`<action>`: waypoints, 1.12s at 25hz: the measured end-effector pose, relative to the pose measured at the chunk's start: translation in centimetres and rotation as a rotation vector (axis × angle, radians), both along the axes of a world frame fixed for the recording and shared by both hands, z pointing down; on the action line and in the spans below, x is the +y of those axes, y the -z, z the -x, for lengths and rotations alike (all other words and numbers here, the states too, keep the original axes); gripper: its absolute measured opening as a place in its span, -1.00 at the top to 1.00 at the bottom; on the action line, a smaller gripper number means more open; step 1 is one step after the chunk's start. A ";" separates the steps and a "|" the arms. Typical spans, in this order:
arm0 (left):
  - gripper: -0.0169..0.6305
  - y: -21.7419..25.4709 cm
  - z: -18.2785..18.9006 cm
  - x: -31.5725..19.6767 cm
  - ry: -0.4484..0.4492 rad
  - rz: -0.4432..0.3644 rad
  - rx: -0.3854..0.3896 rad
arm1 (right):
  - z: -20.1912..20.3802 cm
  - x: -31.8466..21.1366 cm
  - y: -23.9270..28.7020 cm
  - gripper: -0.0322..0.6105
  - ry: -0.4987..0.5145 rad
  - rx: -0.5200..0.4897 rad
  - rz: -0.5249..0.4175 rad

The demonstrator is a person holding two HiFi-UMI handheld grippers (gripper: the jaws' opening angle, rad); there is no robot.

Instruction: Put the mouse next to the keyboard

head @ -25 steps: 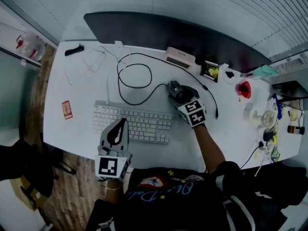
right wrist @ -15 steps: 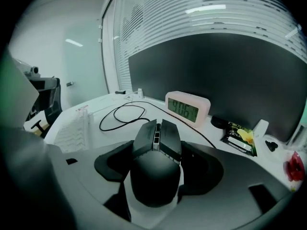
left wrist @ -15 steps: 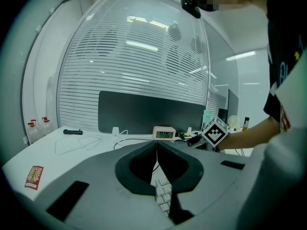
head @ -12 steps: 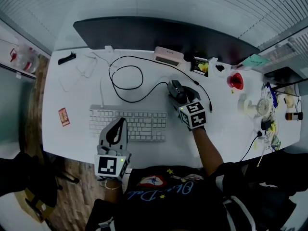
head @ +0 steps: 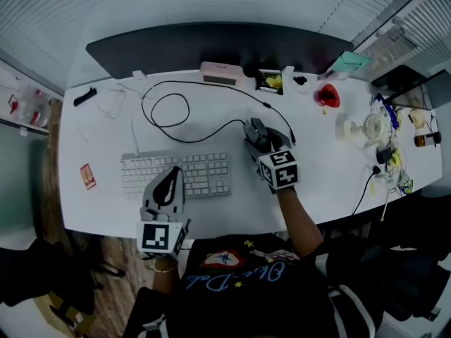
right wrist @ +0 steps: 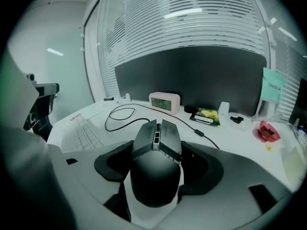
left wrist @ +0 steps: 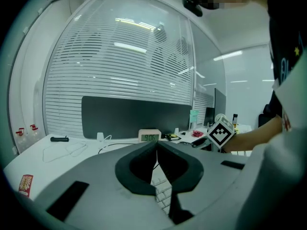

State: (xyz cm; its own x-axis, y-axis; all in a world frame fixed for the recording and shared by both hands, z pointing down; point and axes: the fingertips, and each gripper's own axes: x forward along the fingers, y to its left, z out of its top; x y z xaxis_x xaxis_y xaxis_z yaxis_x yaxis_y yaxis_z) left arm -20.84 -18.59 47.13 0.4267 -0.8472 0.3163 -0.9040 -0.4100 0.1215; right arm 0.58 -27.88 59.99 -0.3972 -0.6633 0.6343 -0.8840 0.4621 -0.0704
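One mouse [right wrist: 154, 176] clamped, just right of the keyboard [head: 176, 174].
Its sides sit pinched in the right gripper [head: 262, 141]; the left gripper [left wrist: 157, 145] has jaws touching, empty. Likely light, rigid, slick; mid-flanks look surest, though the cable [head: 204, 129] may tug.

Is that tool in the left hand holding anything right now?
No, the left gripper has its jaws pressed together with nothing between them.
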 end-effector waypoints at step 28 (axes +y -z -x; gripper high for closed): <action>0.94 2.1 -2.6 8.0 -0.075 -0.027 -0.061 | -3.4 10.6 -4.1 0.01 -0.177 0.007 0.098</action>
State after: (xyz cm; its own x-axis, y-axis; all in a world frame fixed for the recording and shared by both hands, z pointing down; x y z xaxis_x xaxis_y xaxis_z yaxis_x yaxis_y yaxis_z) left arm -18.24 -10.58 45.00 0.4700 -0.8223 0.3208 -0.8760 -0.4792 0.0550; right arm 3.99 -17.23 64.13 -0.2748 -0.6576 0.7015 -0.9516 0.2904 -0.1005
